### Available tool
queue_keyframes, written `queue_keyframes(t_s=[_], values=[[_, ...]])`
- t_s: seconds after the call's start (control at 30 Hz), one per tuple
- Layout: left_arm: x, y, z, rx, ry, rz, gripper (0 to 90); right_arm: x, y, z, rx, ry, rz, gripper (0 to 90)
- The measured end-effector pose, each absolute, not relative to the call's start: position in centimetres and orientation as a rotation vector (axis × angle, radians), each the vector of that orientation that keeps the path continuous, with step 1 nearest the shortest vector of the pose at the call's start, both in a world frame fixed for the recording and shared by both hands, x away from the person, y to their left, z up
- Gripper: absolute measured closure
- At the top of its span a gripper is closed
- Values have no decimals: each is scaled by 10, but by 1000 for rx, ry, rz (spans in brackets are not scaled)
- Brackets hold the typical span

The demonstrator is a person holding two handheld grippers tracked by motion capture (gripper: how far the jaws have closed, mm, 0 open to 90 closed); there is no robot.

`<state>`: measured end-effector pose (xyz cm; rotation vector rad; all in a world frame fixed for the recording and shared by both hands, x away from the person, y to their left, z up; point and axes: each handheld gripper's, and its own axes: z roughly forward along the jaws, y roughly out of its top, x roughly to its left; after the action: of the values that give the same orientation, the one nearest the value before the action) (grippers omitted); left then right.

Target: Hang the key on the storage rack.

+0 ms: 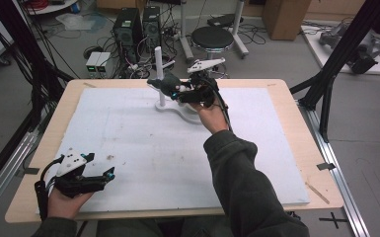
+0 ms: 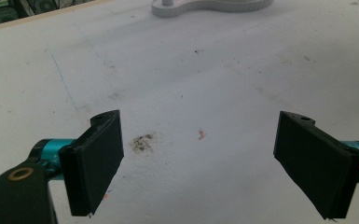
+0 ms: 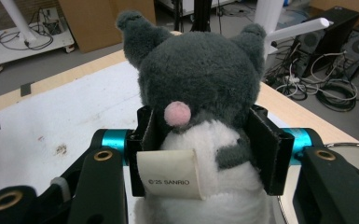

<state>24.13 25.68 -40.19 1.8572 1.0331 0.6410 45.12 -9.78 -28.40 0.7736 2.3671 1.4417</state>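
1. We see the right gripper (image 1: 185, 94) held up at the far middle of the surface (image 1: 128, 148), its jaws clamped on a grey and white plush toy (image 3: 200, 84). In the right gripper view the two pads press into the toy's sides at about the waist, with the head and ears standing free above them and a paper tag (image 3: 169, 173) hanging at the front.
2. The toy sits just beside a white stand (image 1: 160, 79) with an upright post and a flat base; from the high view we cannot tell whether toy and post touch.
3. We judge the toy light and soft: the pile gives under the pads, so it will squash rather than slip, and it is not fragile. The body between the arms looks like the soundest hold; ears or tag would let it flop and swing.
4. The left gripper (image 1: 109, 174) rests at the near left corner of the surface, well apart from the toy, its jaws wide apart with nothing between them but the stained white sheet.
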Motion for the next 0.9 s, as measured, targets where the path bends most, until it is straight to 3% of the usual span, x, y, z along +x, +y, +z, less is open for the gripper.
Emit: queue_keyframes(t_s=[0.9], values=[[241, 258, -402, 1865, 1030, 646, 160, 467, -94, -299, 843, 2383, 1399, 488]])
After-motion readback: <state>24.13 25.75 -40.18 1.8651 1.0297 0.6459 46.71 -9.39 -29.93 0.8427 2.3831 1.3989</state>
